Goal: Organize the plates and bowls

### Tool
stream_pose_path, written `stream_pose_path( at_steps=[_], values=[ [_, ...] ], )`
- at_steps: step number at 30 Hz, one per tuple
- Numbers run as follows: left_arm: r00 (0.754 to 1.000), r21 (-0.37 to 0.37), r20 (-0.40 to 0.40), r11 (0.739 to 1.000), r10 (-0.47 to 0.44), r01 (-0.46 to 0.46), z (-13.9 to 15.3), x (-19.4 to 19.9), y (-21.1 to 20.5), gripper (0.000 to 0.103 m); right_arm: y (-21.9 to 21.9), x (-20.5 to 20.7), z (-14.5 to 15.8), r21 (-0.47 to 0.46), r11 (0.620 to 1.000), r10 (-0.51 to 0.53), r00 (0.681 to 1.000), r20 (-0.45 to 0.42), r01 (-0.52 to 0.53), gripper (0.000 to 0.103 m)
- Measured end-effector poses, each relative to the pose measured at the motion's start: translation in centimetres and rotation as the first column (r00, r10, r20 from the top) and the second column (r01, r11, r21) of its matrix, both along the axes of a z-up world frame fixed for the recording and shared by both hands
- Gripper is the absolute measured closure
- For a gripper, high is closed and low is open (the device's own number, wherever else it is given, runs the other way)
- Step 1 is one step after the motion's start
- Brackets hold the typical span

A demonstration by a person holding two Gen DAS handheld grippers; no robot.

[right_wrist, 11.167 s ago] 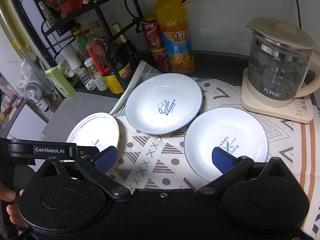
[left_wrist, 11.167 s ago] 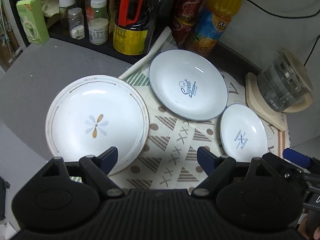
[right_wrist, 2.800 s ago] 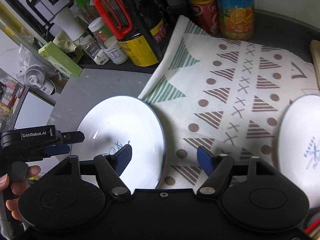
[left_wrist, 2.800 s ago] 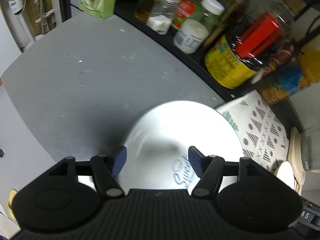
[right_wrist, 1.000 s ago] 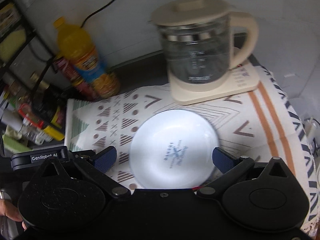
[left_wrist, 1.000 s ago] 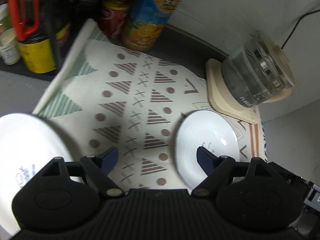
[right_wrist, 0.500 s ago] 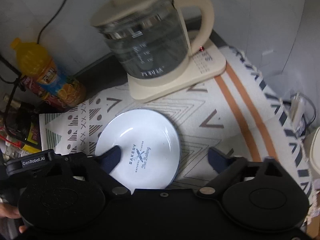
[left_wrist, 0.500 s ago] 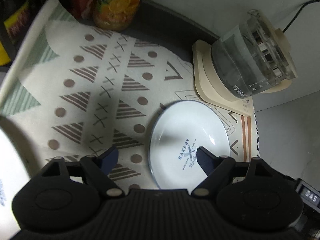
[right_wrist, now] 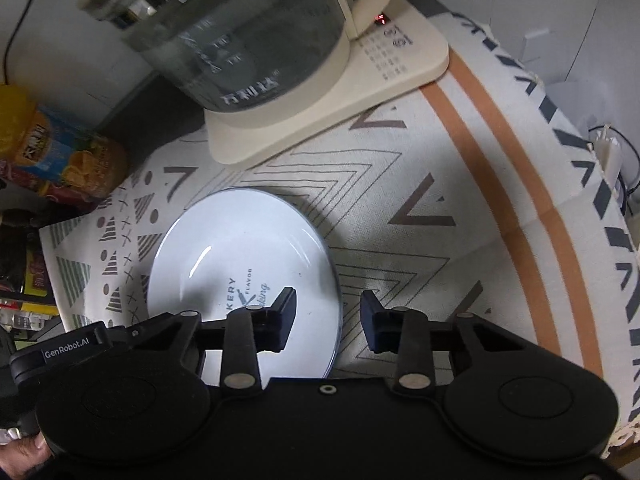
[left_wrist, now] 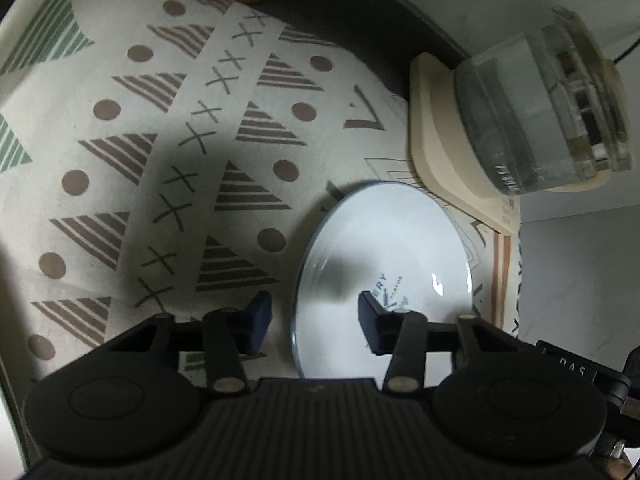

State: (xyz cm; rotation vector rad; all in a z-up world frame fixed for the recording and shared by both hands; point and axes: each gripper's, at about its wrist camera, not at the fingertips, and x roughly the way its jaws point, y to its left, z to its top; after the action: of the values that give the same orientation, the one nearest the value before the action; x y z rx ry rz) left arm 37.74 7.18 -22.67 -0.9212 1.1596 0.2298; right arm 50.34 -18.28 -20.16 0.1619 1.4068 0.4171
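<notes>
On the patterned cloth [left_wrist: 120,168], both grippers closing astride opposite plate [left_wrist: 384,256] rims, left gripper [left_wrist: 310,320], right gripper [right_wrist: 326,318]; I'd seat pads fully, lift level, clear of kettle [right_wrist: 240,32].

Both wrist views look steeply down, close over the patterned cloth [left_wrist: 120,120]; they share the white plate [left_wrist: 384,240] [right_wrist: 240,248] and kettle [left_wrist: 540,116] [right_wrist: 240,28] (seen from opposite sides)

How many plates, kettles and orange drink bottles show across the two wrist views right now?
white plate: 1
glass kettle: 1
orange drink bottle: 1
Total: 3
</notes>
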Motion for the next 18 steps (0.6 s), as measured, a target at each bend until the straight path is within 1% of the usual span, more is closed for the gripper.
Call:
stream_pose_path(
  at_steps=[2,3,5,8,10,11,12,15,18],
  values=[
    [1.000,-0.005,0.004,1.000,0.003,-0.003,-0.4,0.1,0.0,0.069,0.2,0.4,-0.5,-0.007,1.000,0.014,1.000,-0.009,-0.014,0.071],
    [1.000,-0.008,0.004,1.000,0.004,-0.004,-0.5,0.1,0.0,0.071,0.4,0.6,-0.7,-0.010,1.000,0.021,1.000,-0.016,-0.022,0.073],
    [1.000,-0.013,-0.002,1.000,0.008,-0.008,-0.9,0.2,-0.1,0.078,0.7,1.0,-1.3,-0.014,0.999,0.028,0.999,-0.031,-0.029,0.077],
    [1.000,-0.013,-0.003,1.000,0.004,-0.004,-1.2,0.3,-0.2,0.081,1.1,1.5,-1.9,-0.016,0.999,0.039,0.998,-0.039,-0.040,0.079],
    [1.000,-0.011,-0.006,1.000,0.006,-0.006,-1.4,0.4,-0.3,0.082,1.3,1.7,-2.3,-0.011,0.999,0.044,0.998,-0.053,-0.044,0.084],
    [1.000,-0.013,-0.005,1.000,0.011,-0.011,-1.5,0.4,-0.3,0.083,1.5,1.8,-2.5,-0.017,0.998,0.052,0.997,-0.055,-0.053,0.084],
    [1.000,-0.018,-0.002,1.000,0.018,-0.018,-1.5,0.4,-0.3,0.083,1.7,1.9,-2.7,-0.025,0.998,0.059,0.997,-0.057,-0.061,0.085],
    [1.000,-0.025,-0.005,0.999,0.030,-0.031,-1.8,0.3,0.0,0.091,1.7,1.9,-3.1,-0.022,0.998,0.063,0.996,-0.064,-0.065,0.084],
    [0.999,-0.032,-0.001,0.999,0.034,-0.034,-1.8,0.1,0.2,0.092,1.7,2.0,-3.1,-0.018,0.997,0.073,0.995,-0.061,-0.074,0.085]
  ],
)
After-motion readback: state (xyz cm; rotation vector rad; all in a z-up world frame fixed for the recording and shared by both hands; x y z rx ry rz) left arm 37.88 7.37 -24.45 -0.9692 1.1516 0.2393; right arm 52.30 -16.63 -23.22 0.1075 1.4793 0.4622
